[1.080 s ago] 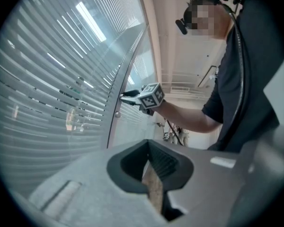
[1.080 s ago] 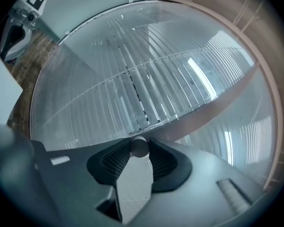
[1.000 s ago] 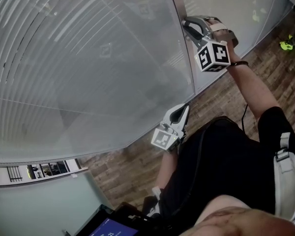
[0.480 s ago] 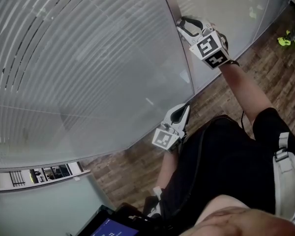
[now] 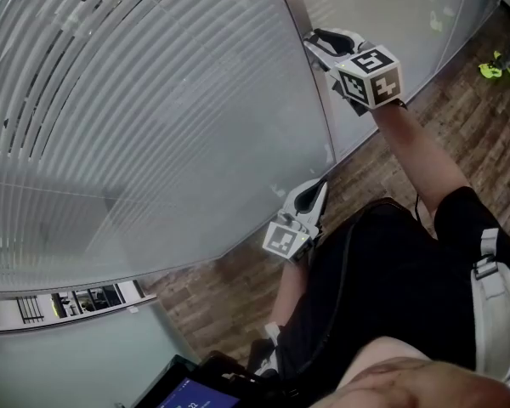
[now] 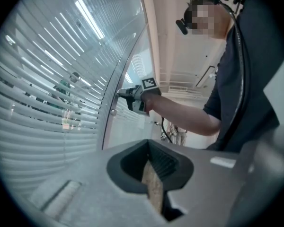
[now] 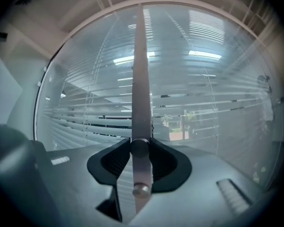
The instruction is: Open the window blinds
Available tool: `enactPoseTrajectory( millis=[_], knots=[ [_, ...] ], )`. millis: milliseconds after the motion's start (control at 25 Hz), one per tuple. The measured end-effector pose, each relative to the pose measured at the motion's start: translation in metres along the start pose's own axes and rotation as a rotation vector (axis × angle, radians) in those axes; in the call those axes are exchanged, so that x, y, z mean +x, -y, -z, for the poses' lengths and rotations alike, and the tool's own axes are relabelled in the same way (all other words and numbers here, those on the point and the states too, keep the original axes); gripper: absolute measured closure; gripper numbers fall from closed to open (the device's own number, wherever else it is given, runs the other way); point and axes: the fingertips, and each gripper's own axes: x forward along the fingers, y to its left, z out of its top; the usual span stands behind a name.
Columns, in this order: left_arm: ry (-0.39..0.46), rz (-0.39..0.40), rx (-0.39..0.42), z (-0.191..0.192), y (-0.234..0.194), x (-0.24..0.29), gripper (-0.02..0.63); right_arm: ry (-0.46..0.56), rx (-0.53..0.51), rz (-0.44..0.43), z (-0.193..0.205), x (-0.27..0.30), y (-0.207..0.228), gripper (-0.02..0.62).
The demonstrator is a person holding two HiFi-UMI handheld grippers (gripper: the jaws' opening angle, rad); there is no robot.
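Rolling the small knob [image 7: 139,147] on the window frame, right gripper [image 5: 321,44] stays clamped on it. Its cube has turned since before, and the blinds [image 5: 153,143] behind the glass show wider slat gaps, so opening is under way. Left gripper [image 5: 313,195] is closed and empty.

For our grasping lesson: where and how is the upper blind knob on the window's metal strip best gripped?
Grip the upper knob by its round sides, coming straight at the metal strip. It sticks out as a short stub, so fingers closing across it can twist it.
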Motion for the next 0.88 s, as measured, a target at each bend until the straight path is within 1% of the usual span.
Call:
enactPoseTrajectory(
  millis=[120, 200, 600, 880],
  knots=[
    [-0.003, 0.003, 0.001, 0.0006, 0.0012, 0.0017, 0.604, 0.008, 0.089, -0.001, -0.0008, -0.0010, 0.0024, 0.465],
    [-0.006, 0.005, 0.000, 0.0014, 0.0013, 0.0020, 0.604, 0.012, 0.114, -0.002, -0.0006, -0.0005, 0.0024, 0.465],
    [-0.005, 0.007, 0.005, 0.0013, 0.0009, 0.0023, 0.604, 0.017, 0.106, 0.004, -0.0009, -0.0003, 0.0017, 0.465],
    [0.000, 0.003, 0.003, 0.0006, -0.0026, 0.0025, 0.604, 0.015, 0.088, -0.014, 0.0012, 0.0025, -0.0002, 0.462]
  ],
)
